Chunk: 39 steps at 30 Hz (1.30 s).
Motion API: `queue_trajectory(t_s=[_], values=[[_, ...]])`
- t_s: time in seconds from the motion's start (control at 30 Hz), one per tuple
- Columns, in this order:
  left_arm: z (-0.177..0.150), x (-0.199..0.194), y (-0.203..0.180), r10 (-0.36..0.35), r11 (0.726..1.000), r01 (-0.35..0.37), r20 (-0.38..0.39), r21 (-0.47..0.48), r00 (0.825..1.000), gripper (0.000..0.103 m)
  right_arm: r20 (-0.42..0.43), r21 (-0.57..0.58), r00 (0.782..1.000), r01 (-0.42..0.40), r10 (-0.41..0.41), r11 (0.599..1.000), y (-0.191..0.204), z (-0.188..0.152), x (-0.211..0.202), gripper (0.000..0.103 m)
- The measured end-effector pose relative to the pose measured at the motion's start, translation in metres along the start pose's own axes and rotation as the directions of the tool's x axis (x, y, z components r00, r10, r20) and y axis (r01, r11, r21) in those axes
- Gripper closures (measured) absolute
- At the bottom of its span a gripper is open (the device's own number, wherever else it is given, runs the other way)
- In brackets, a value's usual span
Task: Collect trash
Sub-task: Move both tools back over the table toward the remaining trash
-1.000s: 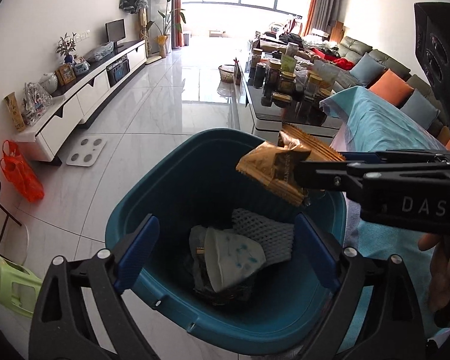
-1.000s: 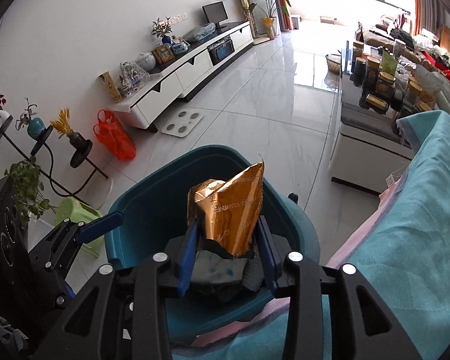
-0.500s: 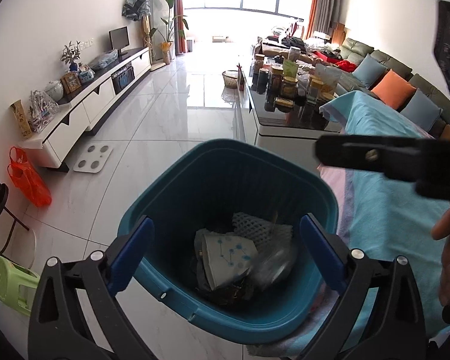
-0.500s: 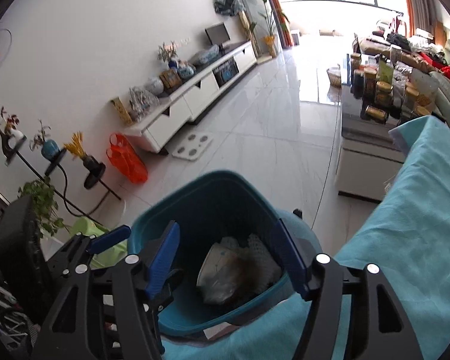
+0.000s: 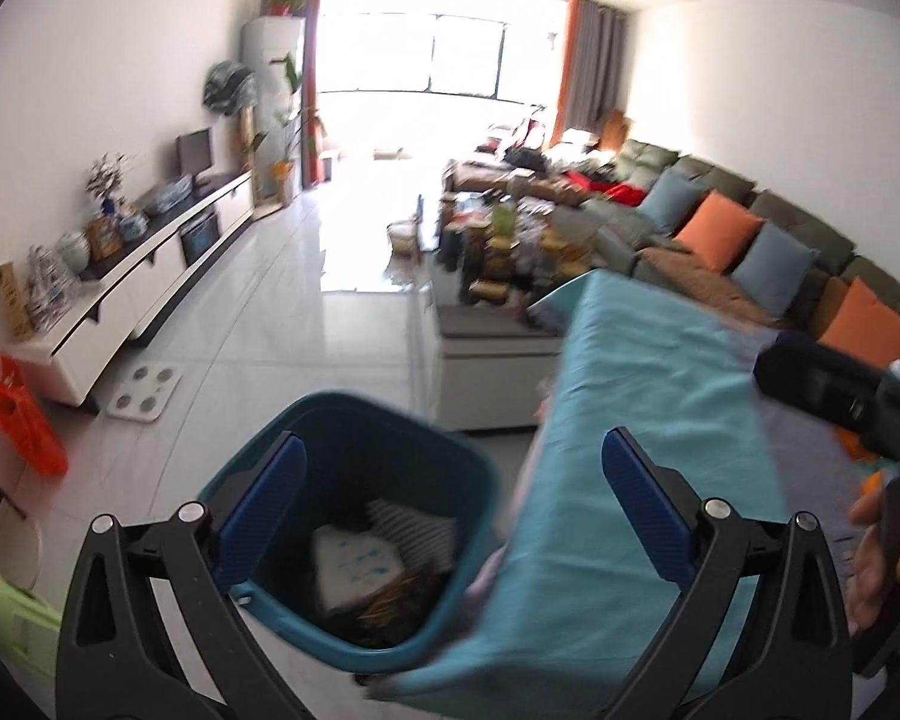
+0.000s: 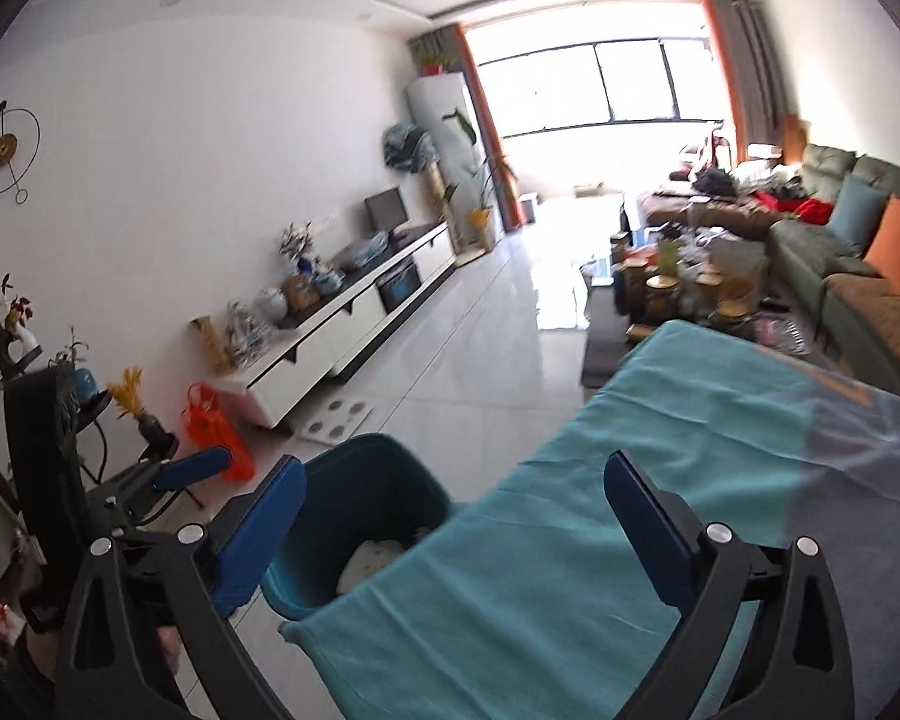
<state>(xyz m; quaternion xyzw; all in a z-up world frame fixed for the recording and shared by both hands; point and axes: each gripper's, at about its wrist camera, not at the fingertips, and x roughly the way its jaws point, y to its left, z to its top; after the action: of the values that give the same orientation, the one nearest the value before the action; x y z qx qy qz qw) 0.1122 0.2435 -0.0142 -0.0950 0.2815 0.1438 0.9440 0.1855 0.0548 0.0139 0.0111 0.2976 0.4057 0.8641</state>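
Teal bin — crumpled wrappers inside — beside teal-covered table.

Home living room: sofa, TV cabinet, curtains.

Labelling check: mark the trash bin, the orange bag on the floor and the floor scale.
trash bin (image 5: pixel 336 420), left wrist view, far rim.
orange bag (image 6: pixel 213 432), right wrist view, middle of the bag.
floor scale (image 5: pixel 144 391), left wrist view, centre of its top.
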Motion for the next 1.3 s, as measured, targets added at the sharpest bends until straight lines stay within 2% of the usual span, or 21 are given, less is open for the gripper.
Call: queue_trajectory(t_s=[0.27, 0.4, 0.57, 0.63, 0.7, 0.87, 1.0, 1.17, 1.3], values=[[0.013, -0.028, -0.075, -0.106, 0.993, 0.102, 0.072, 0.053, 0.992, 0.006, 0.120, 0.038, 0.985, 0.124, -0.128, 0.992, -0.032, -0.020, -0.075, 0.007], [0.008, -0.034, -0.120, -0.175, 0.980, 0.167, 0.068, 0.103, 0.982, 0.006, 0.170, 0.069, 0.962, 0.207, -0.216, 0.976, -0.057, -0.039, -0.119, 0.007], [-0.008, -0.034, -0.181, -0.282, 0.946, 0.274, 0.020, 0.171, 0.959, 0.006, 0.187, 0.152, 0.918, 0.324, -0.349, 0.934, -0.093, -0.068, -0.164, 0.007], [-0.016, -0.032, -0.202, -0.316, 0.931, 0.309, 0.005, 0.192, 0.949, 0.006, 0.189, 0.188, 0.895, 0.370, -0.403, 0.910, -0.108, -0.081, -0.183, 0.007], [-0.024, -0.029, -0.222, -0.353, 0.915, 0.348, -0.014, 0.205, 0.935, 0.006, 0.185, 0.216, 0.863, 0.431, -0.470, 0.876, -0.119, -0.095, -0.199, 0.007], [-0.044, -0.028, -0.262, -0.414, 0.876, 0.414, -0.054, 0.250, 0.909, 0.006, 0.168, 0.266, 0.809, 0.513, -0.563, 0.816, -0.140, -0.127, -0.234, 0.007], [-0.056, -0.025, -0.281, -0.448, 0.844, 0.450, -0.080, 0.291, 0.891, 0.006, 0.155, 0.296, 0.780, 0.550, -0.607, 0.781, -0.153, -0.142, -0.248, 0.007], [-0.064, -0.020, -0.302, -0.469, 0.814, 0.478, -0.111, 0.331, 0.876, 0.006, 0.137, 0.315, 0.765, 0.568, -0.629, 0.760, -0.164, -0.146, -0.254, 0.007], [-0.066, -0.011, -0.317, -0.479, 0.793, 0.495, -0.137, 0.356, 0.867, 0.006, 0.114, 0.322, 0.768, 0.571, -0.630, 0.755, -0.178, -0.145, -0.253, 0.007]])
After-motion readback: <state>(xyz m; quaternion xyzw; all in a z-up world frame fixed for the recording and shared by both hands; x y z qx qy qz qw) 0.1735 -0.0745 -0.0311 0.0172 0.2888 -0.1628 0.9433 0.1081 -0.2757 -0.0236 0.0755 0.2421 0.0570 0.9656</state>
